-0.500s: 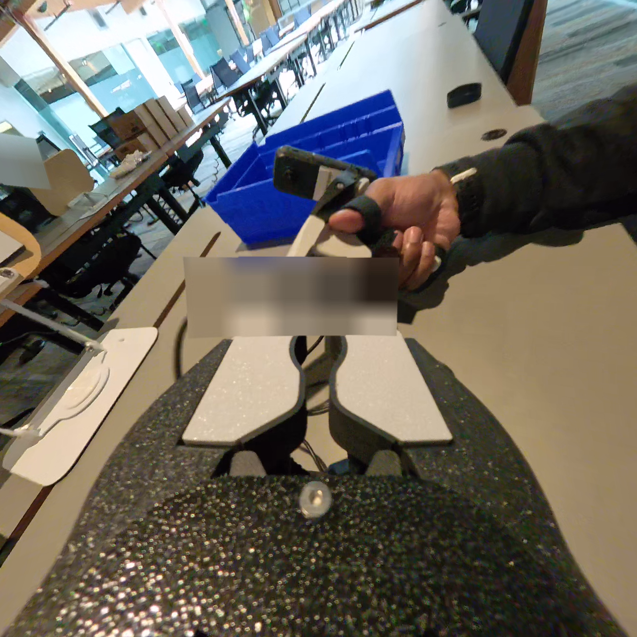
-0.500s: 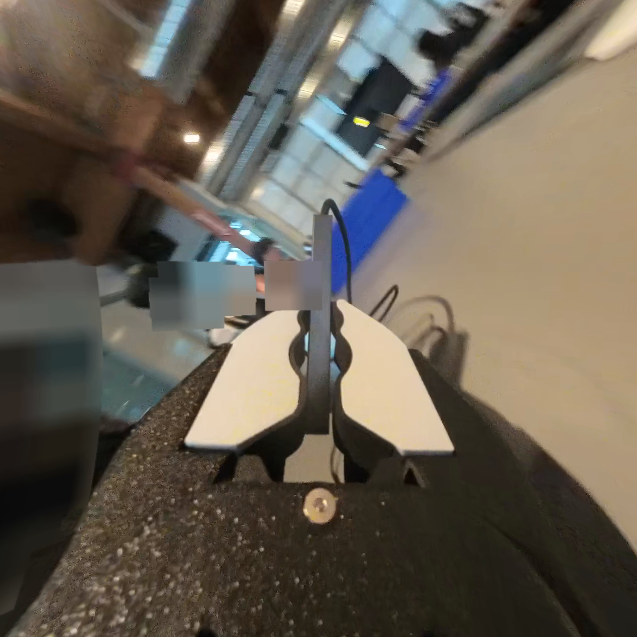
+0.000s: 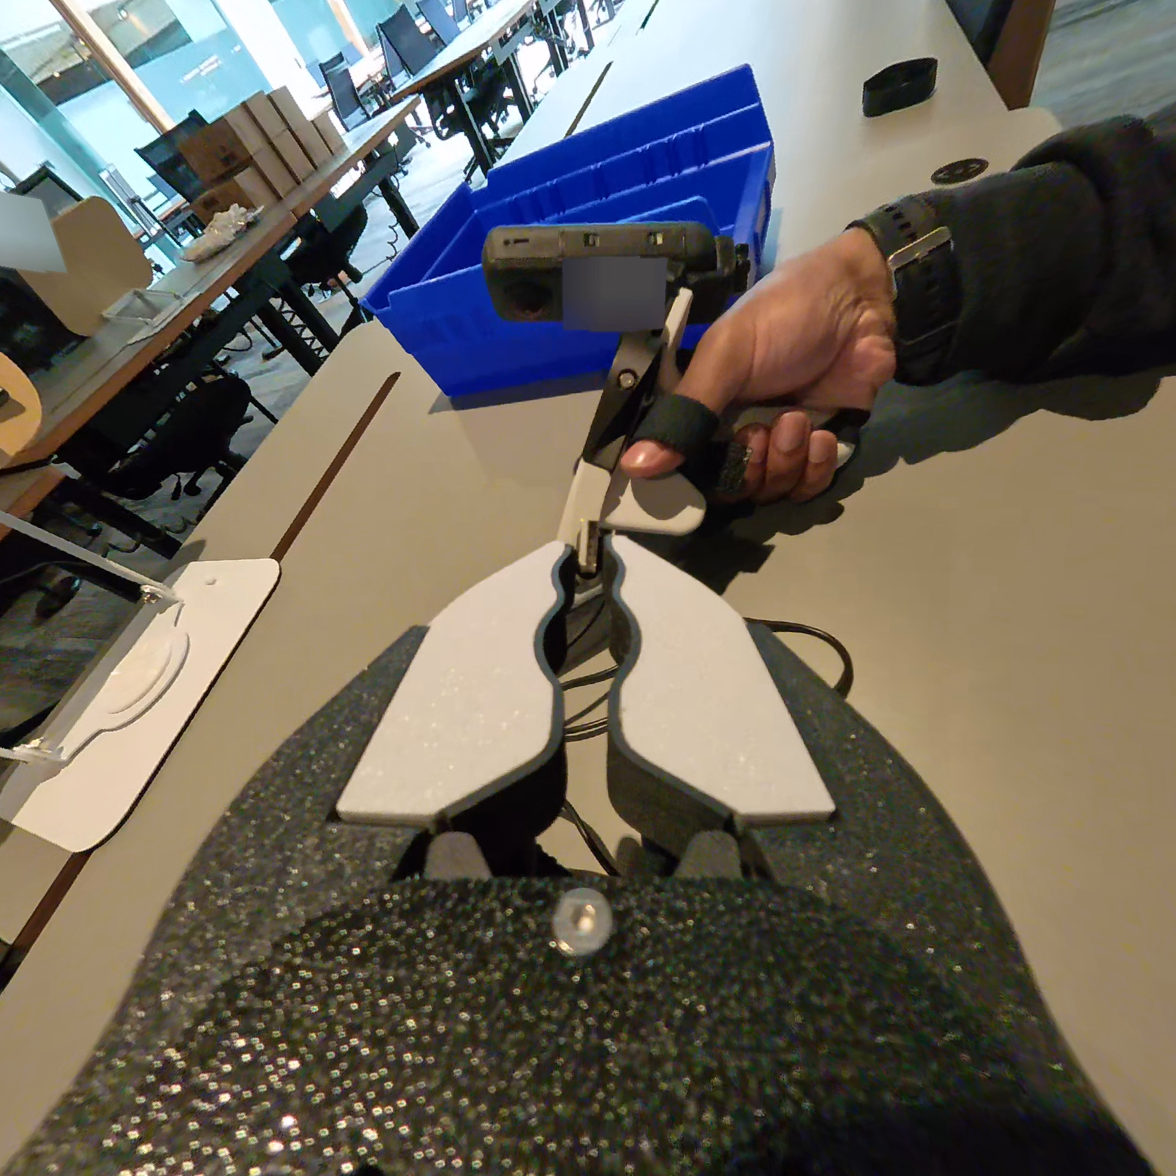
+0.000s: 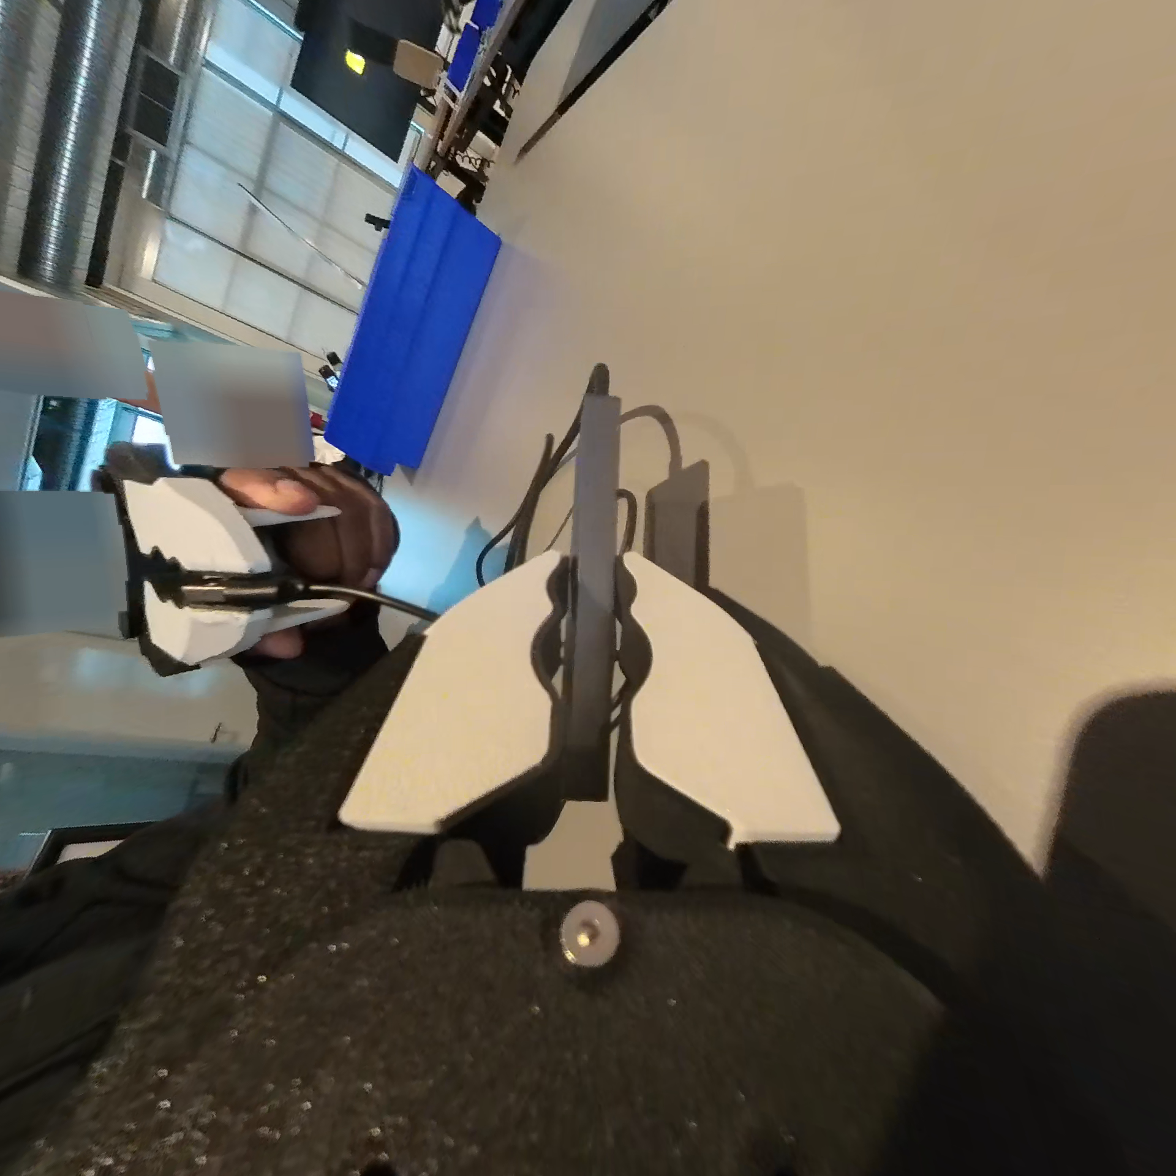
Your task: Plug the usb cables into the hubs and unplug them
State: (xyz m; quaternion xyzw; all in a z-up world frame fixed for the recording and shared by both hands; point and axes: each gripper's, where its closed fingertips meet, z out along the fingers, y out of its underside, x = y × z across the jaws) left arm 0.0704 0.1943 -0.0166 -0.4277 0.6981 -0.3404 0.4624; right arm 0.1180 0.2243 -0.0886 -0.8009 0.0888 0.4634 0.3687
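My right gripper (image 4: 593,560) is shut on a slim grey usb hub (image 4: 595,483), held edge-on and sticking out past the fingertips. My left gripper (image 4: 143,592) shows at the left of that view, shut on a black usb cable plug (image 4: 210,592) whose cable trails to the right. In the left wrist view my left gripper (image 3: 585,563) has a small dark piece (image 3: 588,548) at its tips, right under the right gripper (image 3: 595,528), which a hand holds. I cannot tell whether plug and hub touch. A second dark hub (image 4: 678,528) lies on the table.
Loose black cables (image 3: 827,643) lie on the grey table (image 3: 954,668) beneath the grippers. A blue bin (image 3: 573,267) stands behind them. A white plate with a clear stand (image 3: 146,687) sits at the table's left edge. A small black object (image 3: 897,86) lies far back. About 9 cm separates my left fingertips from my right.
The right gripper with the hub has rolled and come down close to my left gripper's tips. The left gripper has come into the right wrist view.
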